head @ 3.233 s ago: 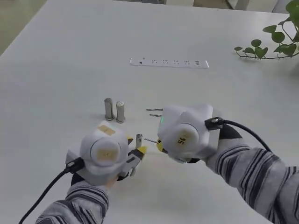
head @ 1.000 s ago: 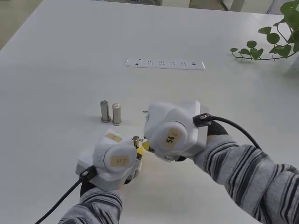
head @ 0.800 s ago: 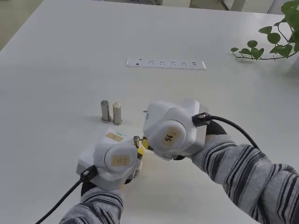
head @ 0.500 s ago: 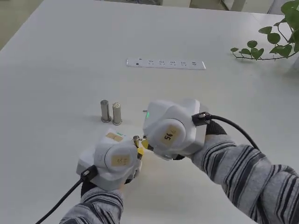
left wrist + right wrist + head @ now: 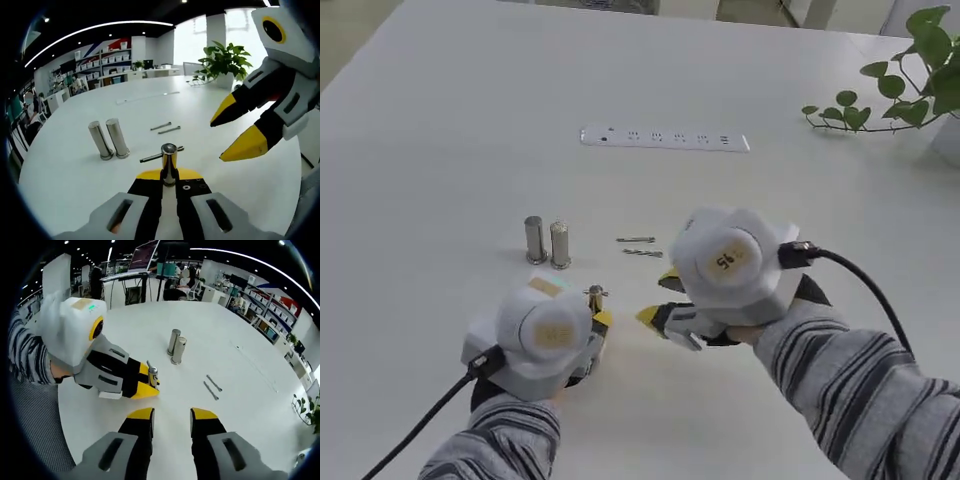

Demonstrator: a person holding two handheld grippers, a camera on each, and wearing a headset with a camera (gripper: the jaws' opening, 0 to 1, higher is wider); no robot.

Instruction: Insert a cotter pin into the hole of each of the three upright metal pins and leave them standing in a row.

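My left gripper (image 5: 597, 320) (image 5: 169, 179) is shut on the base of an upright metal pin (image 5: 594, 298) (image 5: 169, 161) (image 5: 152, 375). A cotter pin (image 5: 156, 156) sticks through the hole near its top. To the right, my right gripper (image 5: 660, 298) (image 5: 171, 415) stands open and holds nothing; in the left gripper view its yellow fingertips (image 5: 245, 145) are a short way off the pin. Two more metal pins (image 5: 534, 240) (image 5: 560, 245) (image 5: 98, 140) (image 5: 173, 341) stand side by side further back. Two loose cotter pins (image 5: 636, 240) (image 5: 642, 253) (image 5: 165, 128) (image 5: 212, 386) lie on the white table.
A white power strip (image 5: 665, 139) lies across the table further back. A potted plant (image 5: 910, 70) (image 5: 220, 62) trails leaves at the far right corner. The right gripper's black cable (image 5: 865, 290) runs off to the right.
My right gripper has drawn back to the right, away from the held pin, and now stands open. The cotter pin stays in the pin's hole. The left gripper keeps its hold.
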